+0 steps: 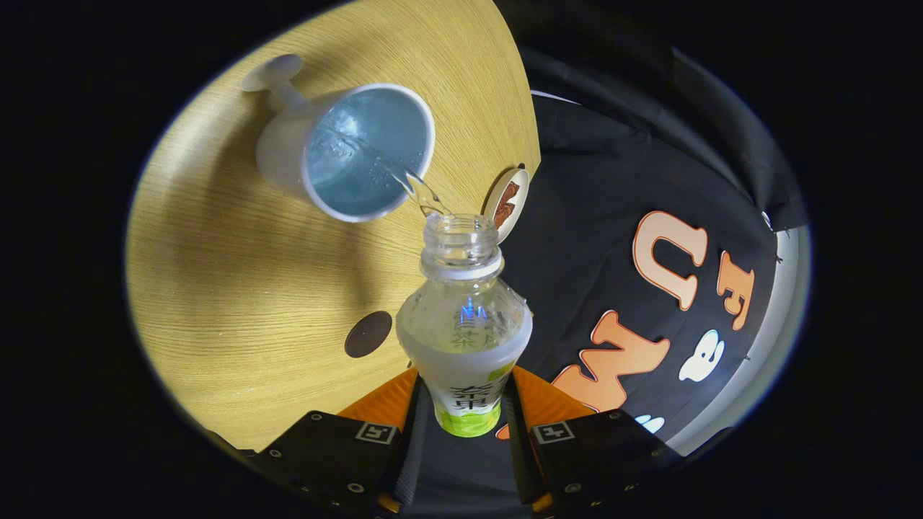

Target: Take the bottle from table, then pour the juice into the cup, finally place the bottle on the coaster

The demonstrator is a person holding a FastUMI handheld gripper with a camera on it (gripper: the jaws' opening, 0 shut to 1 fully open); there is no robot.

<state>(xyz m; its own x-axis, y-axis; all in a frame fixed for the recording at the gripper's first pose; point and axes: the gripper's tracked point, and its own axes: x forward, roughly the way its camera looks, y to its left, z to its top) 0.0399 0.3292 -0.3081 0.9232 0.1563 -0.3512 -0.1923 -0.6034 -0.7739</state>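
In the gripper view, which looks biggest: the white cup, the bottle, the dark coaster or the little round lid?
1. bottle, though nearest the camera
2. white cup
3. dark coaster and round lid: too alike to rank

The gripper grips the bottle.

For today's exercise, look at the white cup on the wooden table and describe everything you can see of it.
The cup is white outside and pale blue inside, apparently plastic, with a handle ending in a round flat knob on its far side. It stands on the light wooden table, beyond the bottle held in the claw. A thin clear stream runs from the bottle's open mouth over the rim into the cup, which already holds bubbling liquid. Nothing else touches it.
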